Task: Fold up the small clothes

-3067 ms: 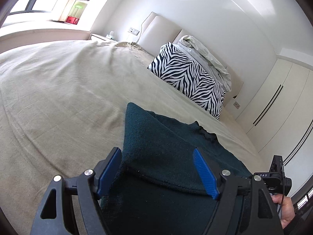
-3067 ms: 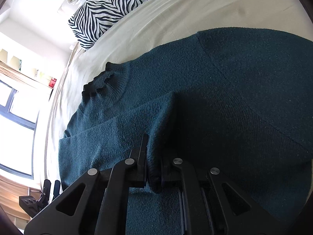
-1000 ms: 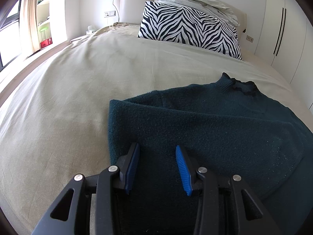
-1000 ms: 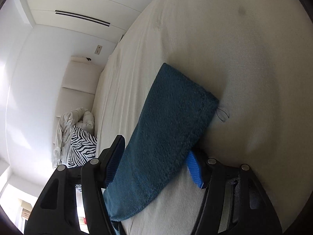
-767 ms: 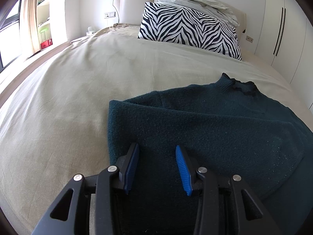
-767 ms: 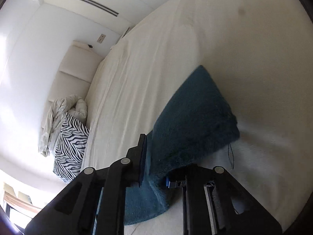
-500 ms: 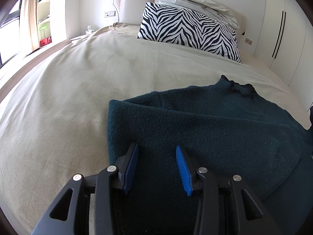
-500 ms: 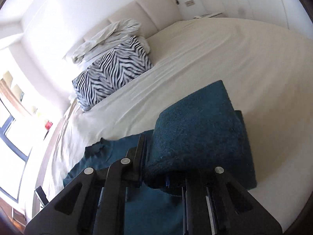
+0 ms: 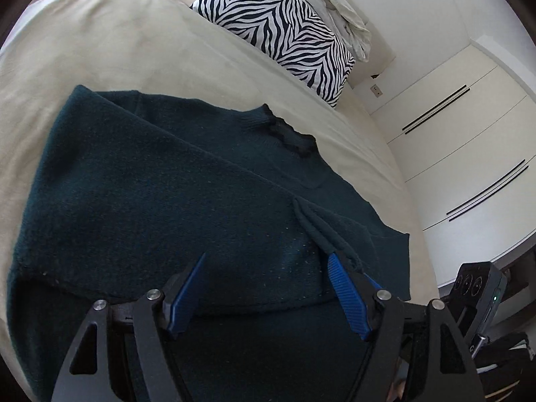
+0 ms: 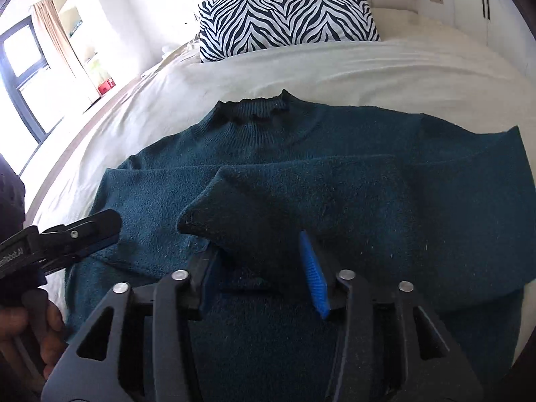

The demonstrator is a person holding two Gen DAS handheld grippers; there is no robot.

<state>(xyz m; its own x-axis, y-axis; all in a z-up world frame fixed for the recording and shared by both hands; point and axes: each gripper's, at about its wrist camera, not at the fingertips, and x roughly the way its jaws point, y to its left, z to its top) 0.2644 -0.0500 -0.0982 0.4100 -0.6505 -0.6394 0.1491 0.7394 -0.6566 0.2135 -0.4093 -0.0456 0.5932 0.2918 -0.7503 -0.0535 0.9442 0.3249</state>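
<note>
Teal sweater (image 10: 335,154) flat on bed (image 10: 335,67), beneath both opening tongs, left (image 9: 264,268), right (image 10: 259,246), neither gripping

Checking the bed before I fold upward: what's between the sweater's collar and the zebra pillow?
Only bare bedsheet between the sweater collar and zebra pillow, per the right wrist view.

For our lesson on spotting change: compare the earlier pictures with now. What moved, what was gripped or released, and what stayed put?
The right gripper carried the dark teal knitted sweater's sleeve from the bare sheet across onto the body; its jaws are opening, releasing it. The left gripper is opening too, over the other folded sleeve. The zebra-striped pillow and beige bedsheet stayed put.
</note>
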